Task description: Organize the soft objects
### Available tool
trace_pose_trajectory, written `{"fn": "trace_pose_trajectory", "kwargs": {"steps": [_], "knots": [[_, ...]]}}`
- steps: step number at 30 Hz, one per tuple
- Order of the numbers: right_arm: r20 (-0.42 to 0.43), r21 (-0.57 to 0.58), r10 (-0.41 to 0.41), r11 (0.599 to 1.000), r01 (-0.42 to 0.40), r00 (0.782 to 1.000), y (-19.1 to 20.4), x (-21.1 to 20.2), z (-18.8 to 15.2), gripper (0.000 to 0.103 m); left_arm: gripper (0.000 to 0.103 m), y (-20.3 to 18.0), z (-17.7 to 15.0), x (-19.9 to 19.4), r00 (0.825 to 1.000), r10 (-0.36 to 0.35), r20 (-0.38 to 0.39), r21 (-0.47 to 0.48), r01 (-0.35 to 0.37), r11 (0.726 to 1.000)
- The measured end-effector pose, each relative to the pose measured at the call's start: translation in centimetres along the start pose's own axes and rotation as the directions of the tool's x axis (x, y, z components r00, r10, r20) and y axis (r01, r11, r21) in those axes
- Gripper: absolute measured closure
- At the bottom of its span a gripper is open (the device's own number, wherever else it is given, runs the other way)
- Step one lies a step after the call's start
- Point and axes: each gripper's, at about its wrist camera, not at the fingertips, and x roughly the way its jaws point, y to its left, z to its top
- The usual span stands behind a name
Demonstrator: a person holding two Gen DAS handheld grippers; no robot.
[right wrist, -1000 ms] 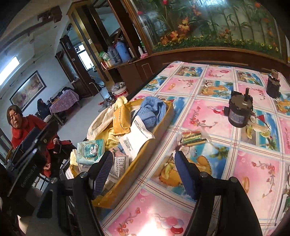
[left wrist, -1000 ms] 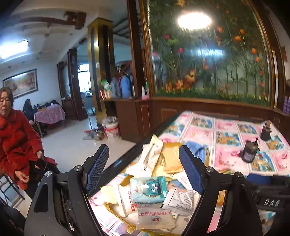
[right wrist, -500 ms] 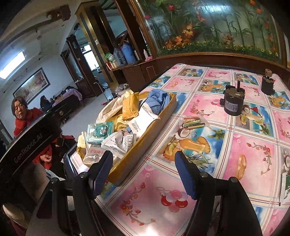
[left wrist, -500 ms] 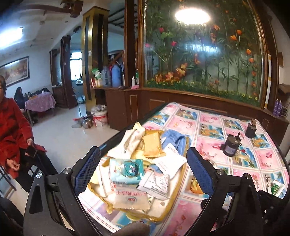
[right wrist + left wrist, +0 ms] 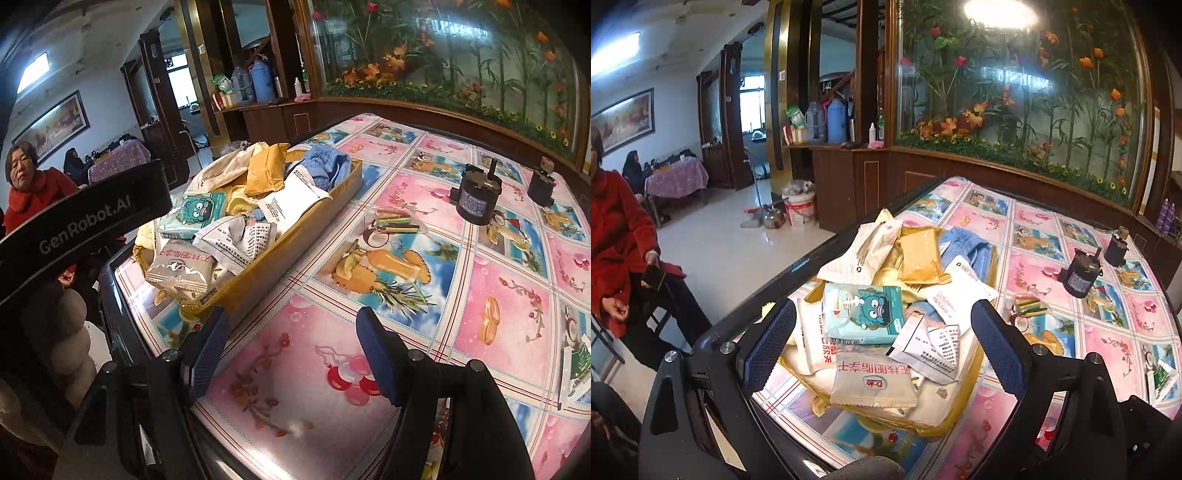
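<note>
Soft packets (image 5: pixel 862 314) and a blue towel (image 5: pixel 325 162) lie heaped in my yellow tray (image 5: pixel 295 236) at the table's (image 5: pixel 480 288) left edge. My left gripper (image 5: pixel 882 332) has just been opening and frames the heap, nothing pinched. My right gripper (image 5: pixel 291 350) gapes empty over glossy tablecloth. Two dark motors (image 5: pixel 476 195) stand well apart; the packets' print is unreadable.

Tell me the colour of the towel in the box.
Light blue. The towel shows best in the right wrist view, at the box's far end.
</note>
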Motion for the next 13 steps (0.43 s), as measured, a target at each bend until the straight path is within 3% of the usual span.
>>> {"fn": "trace_pose_trajectory", "kwargs": {"steps": [13], "knots": [[-0.028, 0.016, -0.002, 1.000, 0.003, 1.000, 0.2, 1.2, 0.3, 0.032, 0.007, 1.4, -0.4, 2.6, 0.994, 0.000, -0.110, -0.024, -0.002, 1.000]]}}
